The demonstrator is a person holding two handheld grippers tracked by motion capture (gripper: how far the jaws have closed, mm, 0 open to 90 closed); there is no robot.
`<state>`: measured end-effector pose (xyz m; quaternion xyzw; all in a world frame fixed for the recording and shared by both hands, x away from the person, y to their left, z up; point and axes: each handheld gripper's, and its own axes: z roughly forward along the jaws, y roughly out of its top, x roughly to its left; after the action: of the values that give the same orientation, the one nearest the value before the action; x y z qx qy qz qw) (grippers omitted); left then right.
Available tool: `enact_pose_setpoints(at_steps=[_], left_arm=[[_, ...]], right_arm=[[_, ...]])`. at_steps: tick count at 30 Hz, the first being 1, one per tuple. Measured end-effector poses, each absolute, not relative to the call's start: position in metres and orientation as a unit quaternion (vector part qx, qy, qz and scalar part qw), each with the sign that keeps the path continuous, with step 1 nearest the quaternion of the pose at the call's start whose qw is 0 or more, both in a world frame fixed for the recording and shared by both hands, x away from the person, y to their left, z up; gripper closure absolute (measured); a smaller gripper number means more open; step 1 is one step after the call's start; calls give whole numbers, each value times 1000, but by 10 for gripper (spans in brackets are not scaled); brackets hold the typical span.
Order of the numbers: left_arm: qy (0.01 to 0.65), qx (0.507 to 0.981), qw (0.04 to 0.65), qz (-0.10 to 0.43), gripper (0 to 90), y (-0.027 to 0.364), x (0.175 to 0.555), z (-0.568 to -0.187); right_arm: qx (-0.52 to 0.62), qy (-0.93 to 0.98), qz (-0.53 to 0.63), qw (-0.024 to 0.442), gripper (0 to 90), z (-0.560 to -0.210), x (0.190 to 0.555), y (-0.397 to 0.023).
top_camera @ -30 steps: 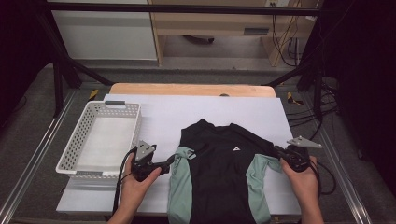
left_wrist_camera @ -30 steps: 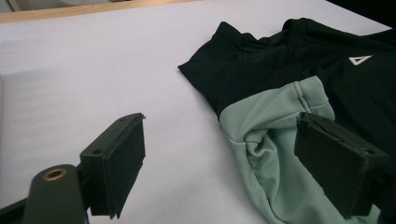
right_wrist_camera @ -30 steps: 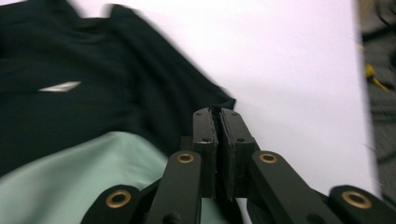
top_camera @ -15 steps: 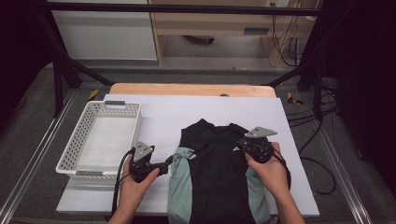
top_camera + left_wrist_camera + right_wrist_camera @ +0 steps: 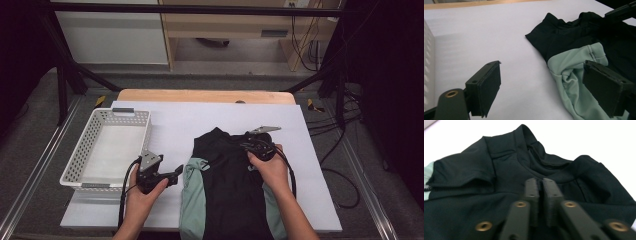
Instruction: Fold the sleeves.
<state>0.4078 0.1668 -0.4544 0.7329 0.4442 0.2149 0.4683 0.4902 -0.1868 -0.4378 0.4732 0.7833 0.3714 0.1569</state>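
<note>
A black shirt [image 5: 225, 185] with mint-green sleeves lies flat on the white table sheet, collar [image 5: 534, 150] toward the far side. My left gripper [image 5: 179, 172] rests low at the shirt's left edge, open wide. In the left gripper view its jaws [image 5: 541, 87] straddle bare sheet and the mint sleeve [image 5: 571, 72]. My right gripper [image 5: 245, 145] hovers over the shirt's upper right chest, pointing left. Its jaws [image 5: 541, 183] have just been opening; a narrow gap shows and no cloth lies between them. The right side of the shirt lies folded inward.
A white perforated basket [image 5: 80, 170], with nothing in it, stands at the left of the sheet, close to my left hand. Bare white sheet [image 5: 200, 120] stretches beyond the collar and to the right. A wooden board edge [image 5: 205, 95] runs along the far side.
My right gripper has swung left from the shirt's right edge to above its chest, and the right sleeve now lies folded in. The left gripper has stayed where it was.
</note>
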Motion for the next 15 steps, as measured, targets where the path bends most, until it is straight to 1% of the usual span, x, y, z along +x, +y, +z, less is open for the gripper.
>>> enact_pose_setpoints(at_steps=[1, 3, 5, 9, 11, 15], left_arm=[[445, 732, 469, 215, 152, 167, 408, -454], [445, 732, 469, 215, 152, 167, 408, -454], [444, 733, 469, 215, 152, 167, 408, -454], [443, 733, 468, 216, 152, 167, 408, -454], [443, 733, 468, 216, 152, 166, 407, -454], [443, 736, 466, 215, 152, 165, 408, -455]], right_arm=[[472, 781, 380, 153, 704, -436, 489, -187], [460, 783, 388, 160, 609, -431, 483, -186], [450, 788, 383, 173, 554, -426, 477, -186], [442, 787, 387, 188, 513, -416, 465, -193], [435, 789, 385, 200, 510, -412, 459, -200], [430, 790, 389, 201, 519, -409, 447, -212]])
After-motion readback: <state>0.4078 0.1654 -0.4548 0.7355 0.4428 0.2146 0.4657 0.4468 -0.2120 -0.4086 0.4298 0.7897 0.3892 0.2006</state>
